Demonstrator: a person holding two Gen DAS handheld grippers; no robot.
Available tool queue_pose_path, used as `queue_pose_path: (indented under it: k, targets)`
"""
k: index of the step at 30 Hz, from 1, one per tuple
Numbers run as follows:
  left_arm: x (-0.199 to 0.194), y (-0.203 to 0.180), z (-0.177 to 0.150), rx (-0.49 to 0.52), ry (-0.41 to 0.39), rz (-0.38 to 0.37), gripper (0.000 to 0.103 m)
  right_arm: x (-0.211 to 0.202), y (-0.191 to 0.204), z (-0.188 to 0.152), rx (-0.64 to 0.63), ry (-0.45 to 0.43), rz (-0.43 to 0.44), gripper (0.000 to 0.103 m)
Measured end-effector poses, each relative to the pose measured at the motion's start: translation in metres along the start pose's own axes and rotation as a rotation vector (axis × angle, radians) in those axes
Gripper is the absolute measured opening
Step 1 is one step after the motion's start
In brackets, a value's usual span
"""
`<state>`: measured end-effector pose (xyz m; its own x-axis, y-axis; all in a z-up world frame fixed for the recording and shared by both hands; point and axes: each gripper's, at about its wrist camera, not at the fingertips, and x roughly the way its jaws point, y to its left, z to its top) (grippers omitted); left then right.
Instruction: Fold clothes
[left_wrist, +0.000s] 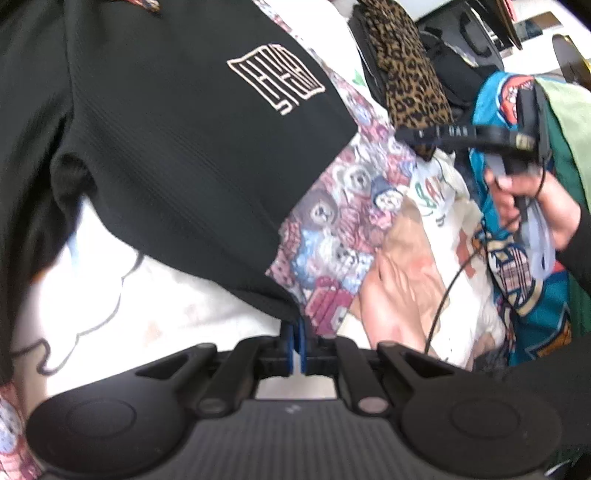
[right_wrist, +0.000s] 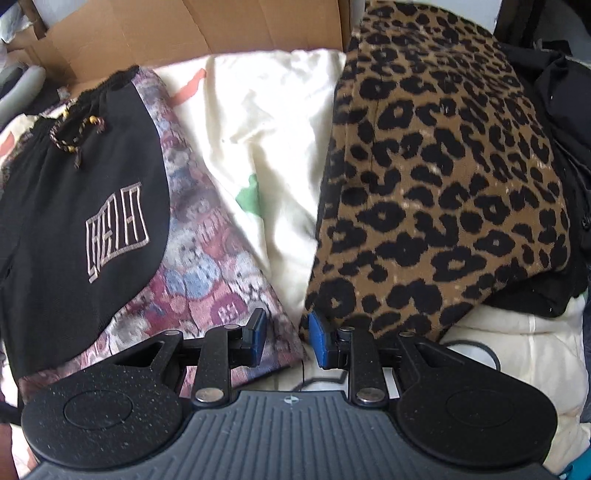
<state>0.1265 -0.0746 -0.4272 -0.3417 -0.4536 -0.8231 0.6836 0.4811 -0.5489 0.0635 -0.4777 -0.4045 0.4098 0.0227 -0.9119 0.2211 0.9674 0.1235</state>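
Observation:
Black shorts with a pale line logo lie spread over a teddy-bear print fabric. My left gripper is shut on the shorts' near hem corner, its blue pads pinching the black cloth. In the right wrist view the same shorts sit at the left, with a beaded drawstring at the waistband. My right gripper is open above the print fabric, nothing between its blue pads, close beside a folded leopard-print garment. A person's hand holds that gripper at the right of the left wrist view.
A cream cloth lies between the print fabric and the leopard garment. A cardboard box stands behind the pile. Black bags crowd the right side. A teal jersey and more cream clothes are heaped at the right.

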Motion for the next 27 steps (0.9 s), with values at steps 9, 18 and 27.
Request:
queue_pose_path:
  k: [9, 18, 27]
  targets:
    - [-0.004, 0.019, 0.006, -0.094, -0.053, 0.0, 0.052, 0.008, 0.007, 0.013, -0.049, -0.03, 0.023, 0.032]
    - [0.015, 0.041, 0.014, -0.261, -0.078, -0.053, 0.004, 0.023, 0.009, 0.022, -0.063, -0.022, 0.036, 0.032]
    - [0.0, 0.037, 0.01, -0.226, -0.064, 0.031, 0.004, 0.021, 0.012, 0.026, -0.055, -0.041, 0.049, 0.032]
